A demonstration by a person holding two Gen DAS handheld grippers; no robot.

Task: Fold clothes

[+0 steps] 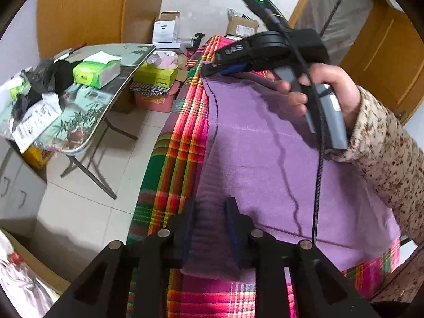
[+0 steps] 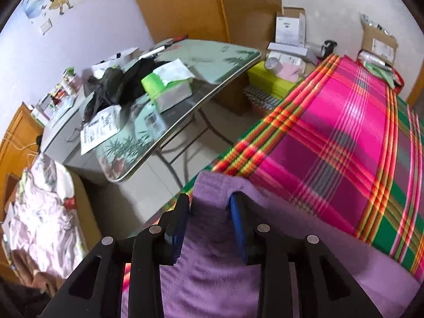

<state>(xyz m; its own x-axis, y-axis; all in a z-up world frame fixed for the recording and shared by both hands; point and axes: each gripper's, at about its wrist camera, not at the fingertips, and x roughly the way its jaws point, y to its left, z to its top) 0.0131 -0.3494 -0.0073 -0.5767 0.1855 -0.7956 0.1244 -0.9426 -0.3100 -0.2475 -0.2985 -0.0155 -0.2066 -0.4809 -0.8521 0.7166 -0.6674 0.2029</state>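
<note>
So the soft purple fleece garment is spread out on the bright pink, green and orange plaid bedcover, and pretty much everything can be placed off that cover. In the left wrist view the garment's near edge is caught between the blue-padded fingers of the black left gripper, with a ridge of purple cloth bunched up in the narrow gap, so it's clamped on fabric rather than gaping wide. The far corner of the garment, up near the cover's side edge, is met by the black right gripper, which is carried in a hand coming out of a beige floral sleeve; a black cable is seen hanging down from it across the cloth.

In the right wrist view the same corner is shown up close: a fold of purple is pinched between the right gripper's blue pads, with the rest of the garment trailing back under the tool and the bare plaid cover stretching away beyond it.

Off the cover's side, on the floor, a folding table with a green bamboo-print top is parked, and a green pack of tissues is sat on it.
</note>
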